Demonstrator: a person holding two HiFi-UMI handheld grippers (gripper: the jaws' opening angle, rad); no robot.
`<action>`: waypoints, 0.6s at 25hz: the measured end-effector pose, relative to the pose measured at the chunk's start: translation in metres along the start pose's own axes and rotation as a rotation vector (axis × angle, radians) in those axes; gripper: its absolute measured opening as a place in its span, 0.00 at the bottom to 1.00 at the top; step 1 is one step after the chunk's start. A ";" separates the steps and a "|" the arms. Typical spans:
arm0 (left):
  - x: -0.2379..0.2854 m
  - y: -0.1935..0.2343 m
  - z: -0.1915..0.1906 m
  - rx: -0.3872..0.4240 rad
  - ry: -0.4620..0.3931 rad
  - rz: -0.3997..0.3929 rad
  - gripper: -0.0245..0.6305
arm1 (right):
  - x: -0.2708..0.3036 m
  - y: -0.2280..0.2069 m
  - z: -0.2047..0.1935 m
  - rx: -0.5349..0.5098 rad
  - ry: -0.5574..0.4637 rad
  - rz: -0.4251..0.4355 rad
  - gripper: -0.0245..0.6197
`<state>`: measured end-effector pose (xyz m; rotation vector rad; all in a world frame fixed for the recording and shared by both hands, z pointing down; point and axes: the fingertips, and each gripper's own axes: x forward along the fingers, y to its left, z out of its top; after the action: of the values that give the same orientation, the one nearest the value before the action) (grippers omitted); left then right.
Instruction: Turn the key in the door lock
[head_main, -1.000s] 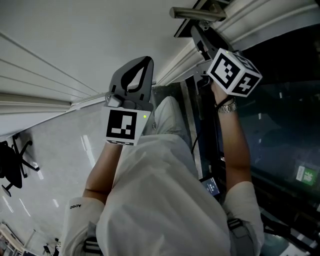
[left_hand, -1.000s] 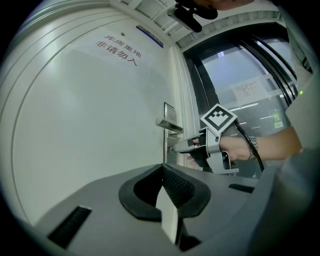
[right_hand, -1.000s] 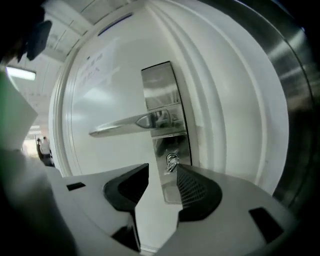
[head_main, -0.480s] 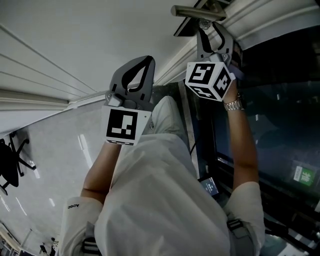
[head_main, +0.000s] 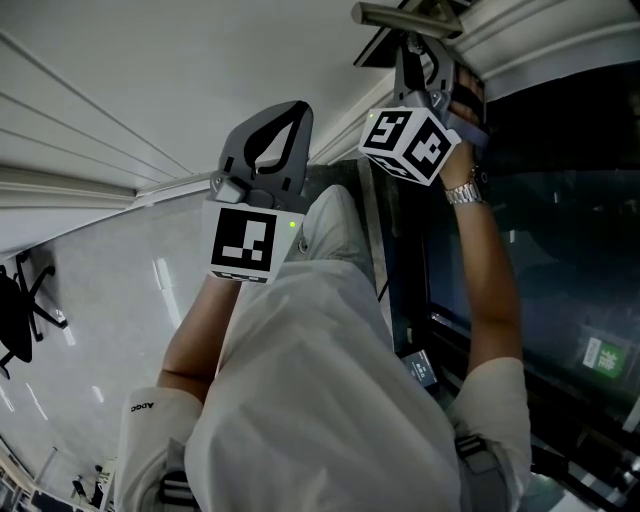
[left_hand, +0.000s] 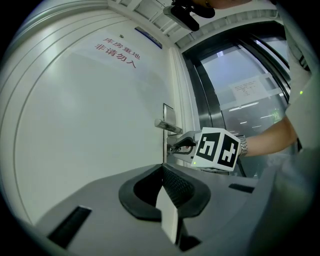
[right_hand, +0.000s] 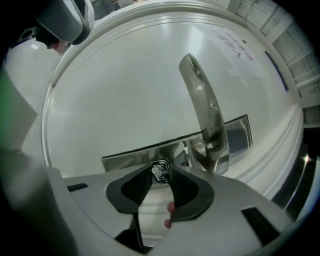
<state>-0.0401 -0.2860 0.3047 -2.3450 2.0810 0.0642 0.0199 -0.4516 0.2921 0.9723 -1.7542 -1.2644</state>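
Observation:
The key sits in the lock on the steel lock plate of the white door, just below the lever handle. My right gripper is shut on the key, with its jaws rolled so that the plate and handle look turned on their side. In the head view that right gripper reaches up under the handle. My left gripper is held off the door, shut and empty. From the left gripper view the right gripper is at the lock under the handle.
A dark glass panel with a metal frame stands right of the door. Red characters are printed high on the door. An office chair stands on the pale floor far left. The person's torso fills the lower middle of the head view.
The right gripper has closed onto the key and rolled about a quarter turn; its marker cube and the lock plate now look rotated. The left gripper has barely moved.

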 end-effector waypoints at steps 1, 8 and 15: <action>0.000 0.001 -0.001 -0.002 0.001 0.001 0.05 | 0.000 0.000 0.000 0.010 0.001 -0.004 0.21; 0.003 0.003 -0.002 -0.006 0.007 0.002 0.05 | 0.000 -0.004 0.003 0.172 -0.015 -0.005 0.21; 0.004 0.000 -0.002 -0.012 0.009 -0.002 0.05 | -0.002 -0.010 0.001 0.503 -0.022 0.066 0.21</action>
<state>-0.0396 -0.2901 0.3070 -2.3585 2.0884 0.0670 0.0216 -0.4515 0.2815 1.1639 -2.1556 -0.8037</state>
